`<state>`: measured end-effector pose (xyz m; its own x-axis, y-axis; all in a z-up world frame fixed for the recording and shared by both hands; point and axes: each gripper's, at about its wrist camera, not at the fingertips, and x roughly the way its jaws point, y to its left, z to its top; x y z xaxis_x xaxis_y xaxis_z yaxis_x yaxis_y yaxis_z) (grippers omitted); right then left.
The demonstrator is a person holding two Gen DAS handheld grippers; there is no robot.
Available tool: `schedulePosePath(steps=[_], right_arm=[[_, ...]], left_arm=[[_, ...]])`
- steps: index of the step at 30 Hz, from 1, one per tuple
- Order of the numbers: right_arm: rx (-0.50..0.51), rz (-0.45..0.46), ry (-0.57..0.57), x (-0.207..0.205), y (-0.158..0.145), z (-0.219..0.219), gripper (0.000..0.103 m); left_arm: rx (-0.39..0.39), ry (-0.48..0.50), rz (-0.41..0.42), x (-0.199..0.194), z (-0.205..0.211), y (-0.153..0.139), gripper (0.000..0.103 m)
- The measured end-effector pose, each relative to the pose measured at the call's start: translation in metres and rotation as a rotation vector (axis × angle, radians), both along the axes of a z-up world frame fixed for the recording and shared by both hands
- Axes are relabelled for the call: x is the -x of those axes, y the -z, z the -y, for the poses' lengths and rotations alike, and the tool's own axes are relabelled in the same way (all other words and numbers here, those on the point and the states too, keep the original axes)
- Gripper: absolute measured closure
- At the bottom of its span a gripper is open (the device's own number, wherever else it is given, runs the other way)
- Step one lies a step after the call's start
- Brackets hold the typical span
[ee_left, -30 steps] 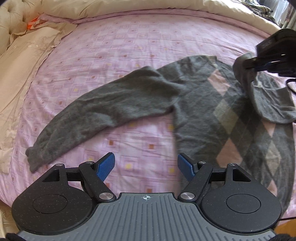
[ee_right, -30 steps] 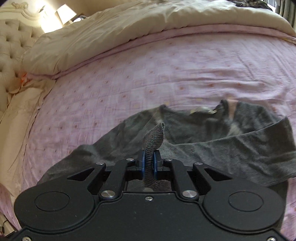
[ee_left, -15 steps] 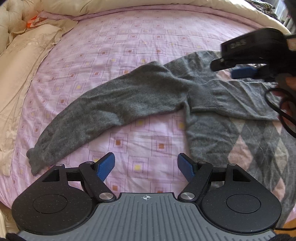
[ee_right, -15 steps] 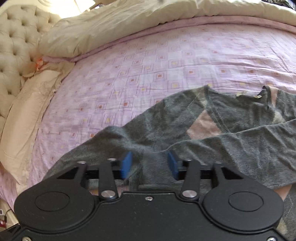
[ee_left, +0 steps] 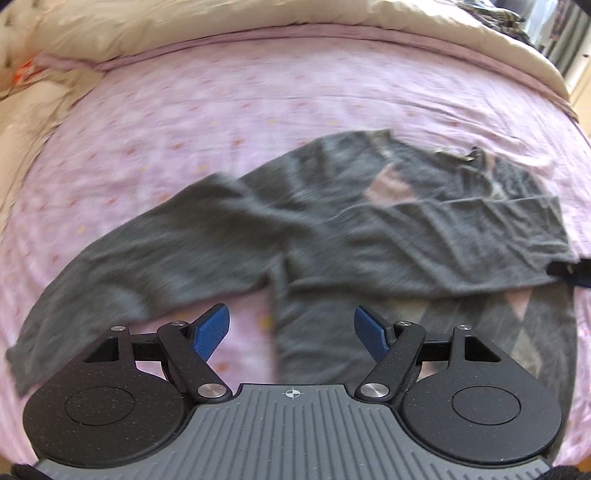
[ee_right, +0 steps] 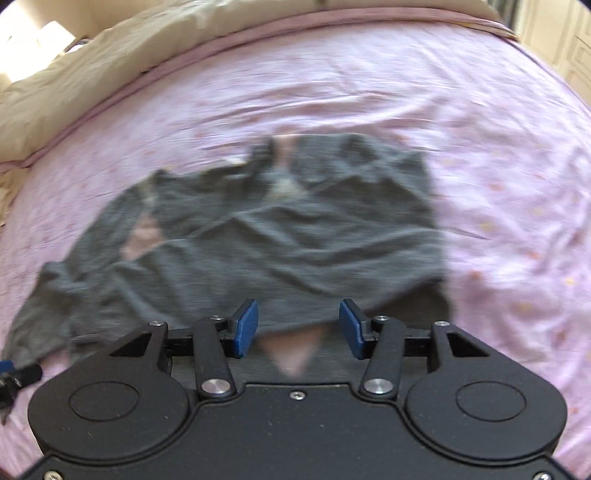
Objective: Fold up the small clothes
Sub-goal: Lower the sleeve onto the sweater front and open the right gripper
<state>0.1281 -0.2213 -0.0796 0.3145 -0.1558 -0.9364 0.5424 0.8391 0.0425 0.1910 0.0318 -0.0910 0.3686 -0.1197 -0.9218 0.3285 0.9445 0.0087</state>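
While both views are smeared by motion blur, the main layout can be read. A grey sweater with pale pink argyle diamonds lies flat on the bed, which is covered by a pink patterned sheet. A cream duvet is bunched along the far edge of the bed.

Left wrist view: the left hand-held gripper hovers over the near edge of the sweater with its jaws spread wide and nothing between them. Its blue pads are clear of the fabric. One sleeve stretches out to the near left across the sheet, with its cuff near the left edge of the view. The other sleeve is folded across the chest of the garment, and its cuff end lies towards the middle. The neckline points to the far right. At the right edge a dark tip of the other tool shows just beside the folded sleeve; contact cannot be determined.

Right wrist view: the right hand-held gripper is also wide open and empty, held over the body of the sweater. A pink diamond of the pattern shows between its jaws. The folded sleeve runs across the garment from right to left. The collar lies at the far side.
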Motion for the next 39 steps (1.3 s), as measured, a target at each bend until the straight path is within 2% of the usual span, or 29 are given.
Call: schedulePosePath(steps=[6,9,11,13,15,19,23,24,26,27,31,35,38,39], right_arm=[[0.028,-0.004,0.135,0.029,-0.001,0.071,0.043],[0.038,0.002,0.156,0.028,0.001,0.097,0.043],[0.038,0.009,0.16,0.024,0.003,0.112,0.043],[0.033,0.013,0.154,0.016,0.007,0.123,0.043],[0.027,0.016,0.141,0.007,0.01,0.131,0.043],[0.011,0.01,0.108,-0.013,0.024,0.141,0.043],[-0.008,-0.001,0.085,-0.029,0.038,0.145,0.044],[-0.01,-0.008,0.08,-0.032,0.041,0.144,0.045],[-0.017,-0.025,0.067,-0.036,0.047,0.143,0.075],[-0.024,-0.039,0.055,-0.038,0.049,0.142,0.094],[0.025,-0.065,0.072,-0.034,0.05,0.144,0.096],[-0.046,-0.037,0.128,-0.027,0.053,0.156,0.092],[-0.051,-0.01,0.139,-0.026,0.046,0.157,0.068],[-0.043,0.002,0.147,-0.025,0.042,0.156,0.052]], left_arm=[[-0.014,0.038,0.015,-0.021,0.046,0.03,0.03],[-0.056,0.041,0.011,-0.029,0.059,0.051,0.029],[-0.091,0.04,-0.023,-0.032,0.062,0.069,0.029],[-0.104,0.026,-0.058,-0.034,0.061,0.085,0.023],[-0.096,-0.018,-0.024,-0.031,0.054,0.089,0.005],[-0.043,-0.112,-0.064,-0.033,0.039,0.095,0.0],[-0.051,-0.11,-0.05,-0.03,0.039,0.094,0.0],[-0.05,-0.114,-0.045,-0.03,0.04,0.094,0.0],[-0.04,-0.123,-0.036,-0.027,0.039,0.095,0.0],[-0.037,-0.126,-0.032,-0.028,0.04,0.095,0.0],[-0.031,-0.126,-0.019,-0.021,0.037,0.094,0.0],[-0.019,-0.127,-0.025,-0.023,0.035,0.094,0.0],[0.001,-0.124,-0.028,-0.024,0.032,0.092,0.0],[0.009,-0.122,-0.026,-0.024,0.03,0.09,0.001]])
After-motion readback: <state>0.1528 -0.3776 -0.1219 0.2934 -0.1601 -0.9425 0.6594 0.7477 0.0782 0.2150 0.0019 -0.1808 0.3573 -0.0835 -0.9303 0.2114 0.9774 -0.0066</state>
